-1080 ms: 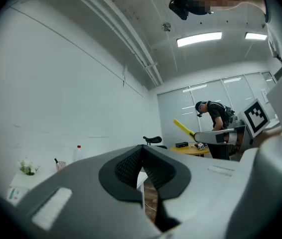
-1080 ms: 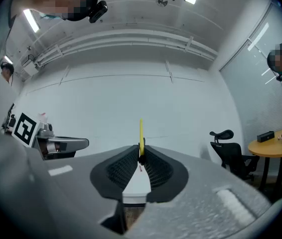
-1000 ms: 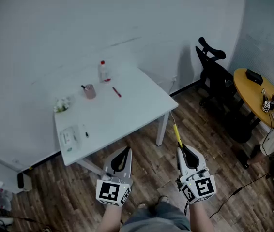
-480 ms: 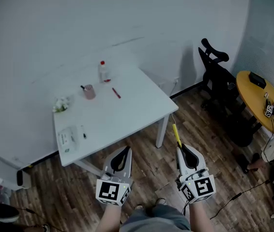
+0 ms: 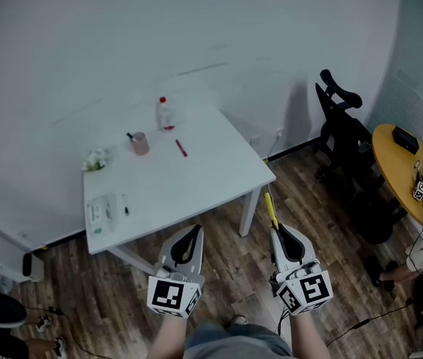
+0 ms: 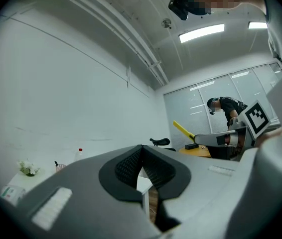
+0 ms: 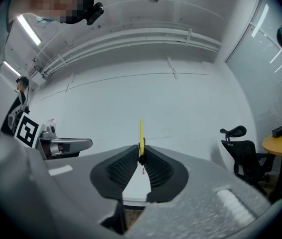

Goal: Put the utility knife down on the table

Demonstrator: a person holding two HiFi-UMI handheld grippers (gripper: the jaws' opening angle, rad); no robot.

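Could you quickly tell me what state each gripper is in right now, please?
Left gripper: closed, holding nothing.
Right gripper: closed on the yellow utility knife.

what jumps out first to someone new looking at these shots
The slim yellow utility knife stands out, clamped in the right hand-held gripper and pointing forward over the wood floor, near a corner of the white square table. The left hand-held gripper beside it is shut and empty. A round yellow table sits at far right.
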